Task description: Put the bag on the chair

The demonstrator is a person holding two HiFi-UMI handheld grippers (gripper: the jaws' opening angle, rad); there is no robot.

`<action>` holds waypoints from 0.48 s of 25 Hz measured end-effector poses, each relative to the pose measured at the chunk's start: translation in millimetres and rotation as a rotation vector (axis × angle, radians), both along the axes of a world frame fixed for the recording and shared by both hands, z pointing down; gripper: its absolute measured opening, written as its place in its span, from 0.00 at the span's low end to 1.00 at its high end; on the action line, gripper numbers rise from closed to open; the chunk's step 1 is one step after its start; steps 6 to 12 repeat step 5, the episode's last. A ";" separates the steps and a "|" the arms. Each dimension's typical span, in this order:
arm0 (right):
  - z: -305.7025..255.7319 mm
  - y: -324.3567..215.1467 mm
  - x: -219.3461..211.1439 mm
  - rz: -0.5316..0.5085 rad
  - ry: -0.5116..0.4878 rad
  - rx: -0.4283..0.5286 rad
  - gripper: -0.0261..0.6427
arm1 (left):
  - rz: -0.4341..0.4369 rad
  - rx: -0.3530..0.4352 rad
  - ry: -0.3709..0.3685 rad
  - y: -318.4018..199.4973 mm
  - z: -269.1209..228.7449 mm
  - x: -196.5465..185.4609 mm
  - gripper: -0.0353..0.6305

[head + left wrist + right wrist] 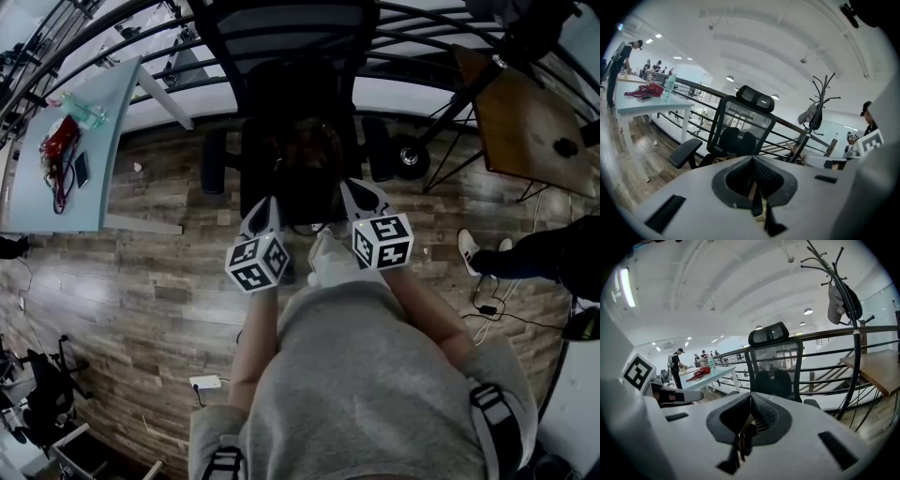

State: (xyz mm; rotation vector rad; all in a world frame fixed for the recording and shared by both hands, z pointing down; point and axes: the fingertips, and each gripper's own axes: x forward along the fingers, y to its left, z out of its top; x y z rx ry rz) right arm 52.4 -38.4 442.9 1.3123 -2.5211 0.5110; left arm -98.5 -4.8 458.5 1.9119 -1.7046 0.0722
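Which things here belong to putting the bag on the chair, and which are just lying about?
Job in hand:
bag; chair; left gripper and right gripper, jaws shut on the bag's brown straps.

Lying about:
table; red bundle; phone; bottle; coat stand; wooden desk; adapter.

floor (pixel 141 309): we see matt wood planks, rough grain | chair (pixel 740 117): black mesh cloth back, matt plastic frame | railing (pixel 825 333): dark smooth metal | pale surface (pixel 56 202): smooth, faint sheen | brown surface (pixel 525 122): matt wood | left claw (pixel 753 161), right claw (pixel 751 399): we read matt pale plastic shells, dark ribbed pads
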 end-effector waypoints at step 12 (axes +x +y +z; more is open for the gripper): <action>-0.5 0.9 0.7 0.001 0.002 -0.002 0.05 | 0.001 -0.007 0.001 0.8 2.1 1.3 0.06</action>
